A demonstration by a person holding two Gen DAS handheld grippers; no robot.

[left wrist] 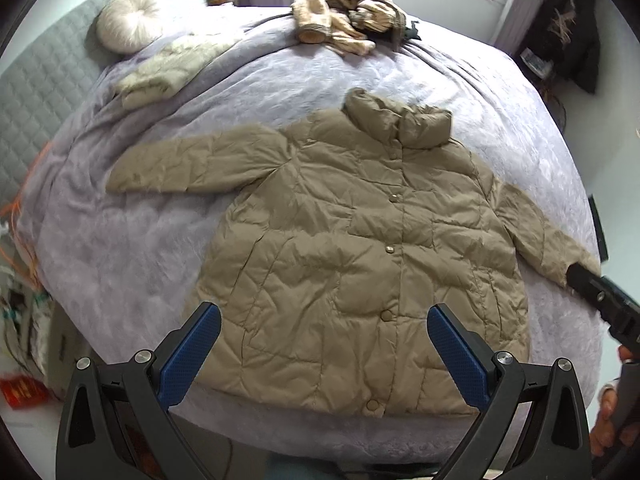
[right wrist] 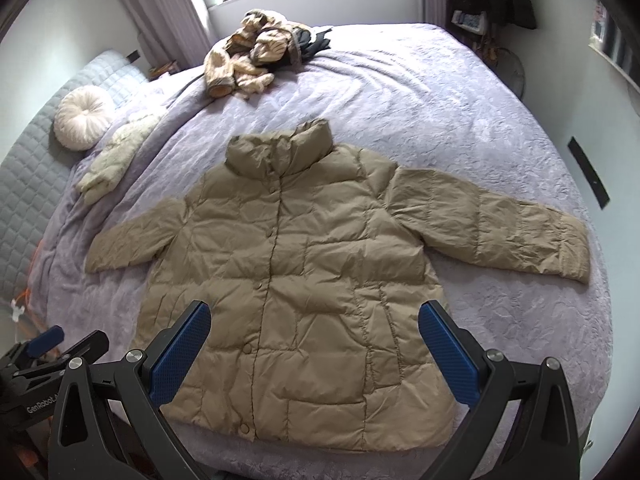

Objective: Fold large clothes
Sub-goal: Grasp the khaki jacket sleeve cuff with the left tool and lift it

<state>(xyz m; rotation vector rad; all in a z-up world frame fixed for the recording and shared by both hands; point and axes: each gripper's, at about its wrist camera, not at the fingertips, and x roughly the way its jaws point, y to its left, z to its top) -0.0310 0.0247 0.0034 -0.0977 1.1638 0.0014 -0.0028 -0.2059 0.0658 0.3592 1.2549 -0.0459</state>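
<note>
A tan quilted puffer jacket point(left wrist: 360, 248) lies flat and face up on the lavender bedspread point(left wrist: 140, 248), buttoned, both sleeves spread out; it also shows in the right wrist view point(right wrist: 304, 280). My left gripper point(left wrist: 324, 324) is open and empty, hovering above the jacket's hem near the bed's front edge. My right gripper point(right wrist: 316, 324) is open and empty, above the hem too. In the left wrist view the right gripper point(left wrist: 600, 300) shows at the right edge, by the jacket's right cuff. In the right wrist view the left gripper point(right wrist: 48, 344) shows at the lower left.
A heap of beige and dark clothes point(left wrist: 348, 12) lies at the far side of the bed. A cream knitted garment point(left wrist: 172, 68) and a round white cushion point(left wrist: 128, 20) lie at the far left by the grey headboard point(left wrist: 36, 92). Orange cables point(left wrist: 20, 216) hang left.
</note>
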